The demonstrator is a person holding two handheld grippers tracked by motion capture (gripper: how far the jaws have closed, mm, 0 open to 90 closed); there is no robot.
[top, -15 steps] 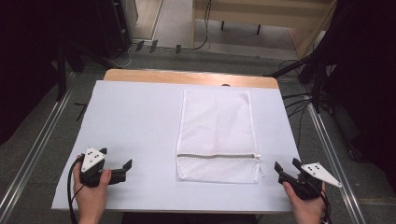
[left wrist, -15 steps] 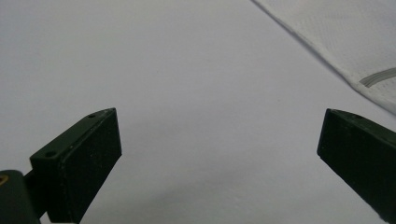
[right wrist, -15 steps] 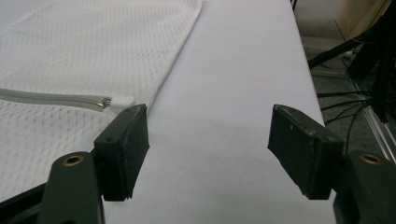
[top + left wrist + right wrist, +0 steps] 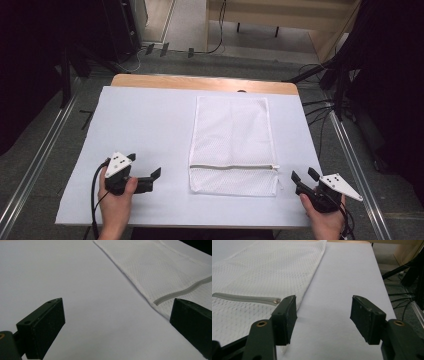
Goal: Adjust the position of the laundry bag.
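Two handheld grippers flank a white mesh laundry bag [image 4: 232, 145] on a white-covered table [image 4: 140, 120]. The left gripper [image 4: 150, 179] and right gripper [image 4: 303, 178] both rest near the table's near edge, jaws parted and empty. The bag lies flat between them, long axis running near to far, zipper [image 4: 232, 167] across its near end; the right gripper sits closer to the zipper pull.

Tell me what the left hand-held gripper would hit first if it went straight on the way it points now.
Probably the near left edge of the white mesh bag. The left hand-held gripper points right across the white table cover, jaws open, toward the bag's zipper end. Depth is hard to judge.
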